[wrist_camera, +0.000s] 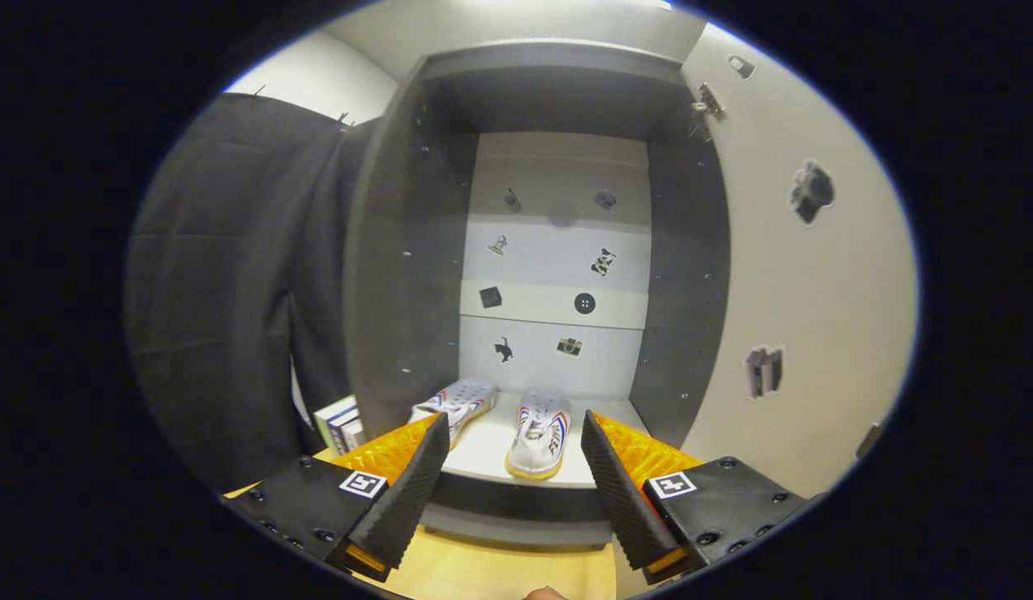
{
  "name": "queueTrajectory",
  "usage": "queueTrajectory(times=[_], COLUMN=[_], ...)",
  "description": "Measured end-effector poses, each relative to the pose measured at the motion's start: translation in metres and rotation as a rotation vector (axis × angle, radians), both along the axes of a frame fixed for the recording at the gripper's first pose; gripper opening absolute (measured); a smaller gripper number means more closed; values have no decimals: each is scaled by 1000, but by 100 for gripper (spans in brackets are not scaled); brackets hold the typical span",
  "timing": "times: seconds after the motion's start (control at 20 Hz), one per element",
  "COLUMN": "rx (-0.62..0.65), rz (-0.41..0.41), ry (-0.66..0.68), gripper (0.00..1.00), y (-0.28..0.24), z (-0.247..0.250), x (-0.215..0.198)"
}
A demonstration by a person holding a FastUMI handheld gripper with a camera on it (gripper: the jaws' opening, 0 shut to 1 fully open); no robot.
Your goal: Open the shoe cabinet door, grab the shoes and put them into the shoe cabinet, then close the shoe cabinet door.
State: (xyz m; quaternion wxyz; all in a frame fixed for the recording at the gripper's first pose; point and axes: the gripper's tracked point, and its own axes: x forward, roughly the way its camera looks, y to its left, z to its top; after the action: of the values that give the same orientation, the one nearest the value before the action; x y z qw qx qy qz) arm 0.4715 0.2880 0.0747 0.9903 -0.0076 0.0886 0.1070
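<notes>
the shoe cabinet (pixel 400 250) is seen standing open, its dark side walls framing a pale back panel (pixel 558 250) dotted with small dark stickers; the shoe cabinet door (pixel 800 275) is swung wide to the right, its pale inner face also marked with stickers and a hinge visible near its top. a dark cloth (pixel 225 292) is hung to the left of the cabinet. on the pale bottom shelf (pixel 483 454) two white shoes with red and blue stripes are set side by side: the left shoe (pixel 454 404) is angled and partly hidden behind the left finger, the right shoe (pixel 539 433) is pointed toward the front edge of the shelf. the gripper (pixel 512 450) is held released just in front of the shelf, its fingers spread wide apart and nothing pressed between them, the right shoe seen in the gap beyond them. a small stack of boxes (pixel 340 423) is seen beside the cabinet's left wall, and a light wooden floor (pixel 500 571) is visible below
</notes>
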Motion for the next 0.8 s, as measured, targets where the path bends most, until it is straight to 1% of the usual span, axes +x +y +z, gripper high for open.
queueTrajectory(times=[0.2,0.35,0.5,0.6,0.75,0.8], rx=[72,68,41,60,80,78], rz=[20,43,64,73,52,32], ry=[-57,-70,-71,-65,-60,-58], gripper=[98,98,98,98,98,98], y=[-19,-39,-64,-82,-120,-135], z=[30,43,49,55,62,61], x=[-87,-145,-182,-208,-233,-238])
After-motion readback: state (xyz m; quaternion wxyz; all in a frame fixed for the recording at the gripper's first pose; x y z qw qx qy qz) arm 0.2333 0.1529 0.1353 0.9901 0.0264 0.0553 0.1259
